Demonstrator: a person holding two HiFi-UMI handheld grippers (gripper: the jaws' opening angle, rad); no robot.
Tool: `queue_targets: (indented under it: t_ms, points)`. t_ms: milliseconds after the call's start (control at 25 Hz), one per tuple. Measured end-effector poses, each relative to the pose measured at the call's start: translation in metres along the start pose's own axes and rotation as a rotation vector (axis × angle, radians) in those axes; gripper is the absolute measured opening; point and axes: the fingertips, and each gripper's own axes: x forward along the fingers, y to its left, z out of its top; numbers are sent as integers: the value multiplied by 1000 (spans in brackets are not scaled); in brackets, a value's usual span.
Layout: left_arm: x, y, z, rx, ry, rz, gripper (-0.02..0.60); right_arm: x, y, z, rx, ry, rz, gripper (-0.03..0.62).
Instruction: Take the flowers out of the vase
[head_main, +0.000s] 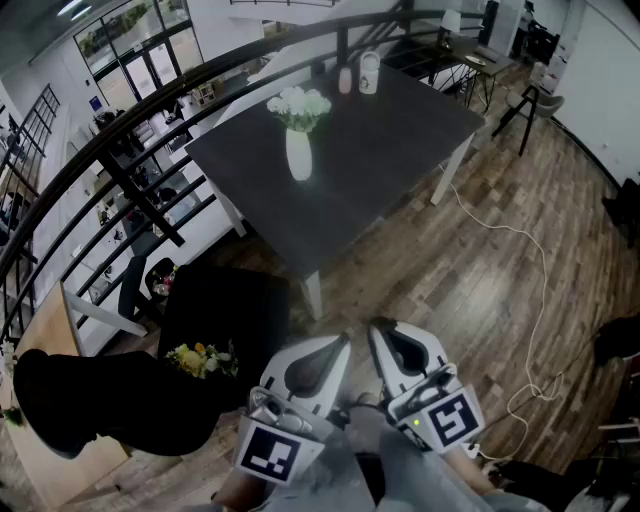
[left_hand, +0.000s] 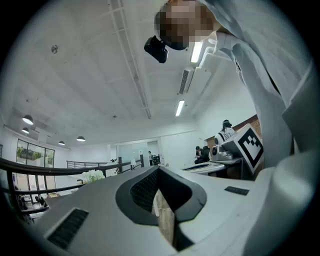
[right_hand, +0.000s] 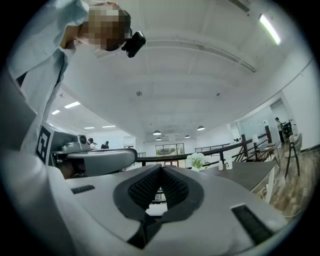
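Observation:
A white vase (head_main: 299, 156) with white flowers (head_main: 299, 105) stands upright on a dark table (head_main: 390, 140), far ahead of both grippers. My left gripper (head_main: 343, 341) and right gripper (head_main: 378, 327) are held side by side close to my body, over the wooden floor. Both are shut with nothing between the jaws. In the left gripper view the left gripper (left_hand: 158, 171) points level, and the flowers (left_hand: 92, 175) show small at the left. The right gripper (right_hand: 161, 168) also points level, with the flowers (right_hand: 196, 160) small beyond it.
Two small bottles (head_main: 357, 75) stand at the table's far edge. A black railing (head_main: 150, 110) runs behind the table. A low black stand (head_main: 225, 300) at my left carries another bunch of flowers (head_main: 203, 358). A white cable (head_main: 530, 300) lies on the floor at right.

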Motion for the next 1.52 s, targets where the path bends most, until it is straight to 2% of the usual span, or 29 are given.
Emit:
queue_targets:
  t_ms: [240, 600, 920, 1160, 1320, 1520]
  points:
    - [9, -2, -1, 13, 12, 1, 2, -2, -5, 3, 15, -24, 29, -2]
    - [20, -11, -5, -8, 37, 38, 2, -12, -14, 7, 46, -62, 93, -2]
    - [38, -32, -2, -52, 32, 101, 2, -32, -27, 11, -5, -49, 167, -3]
    - [54, -47, 8, -82, 12, 152, 2, -54, -47, 17, -45, -54, 185, -2]
    - [63, -54, 9, -72, 17, 170, 3, -61, -56, 20, -71, -67, 197, -3]
    - [76, -59, 9, -38, 21, 178, 2, -69, -76, 20, -68, -71, 160, -2]
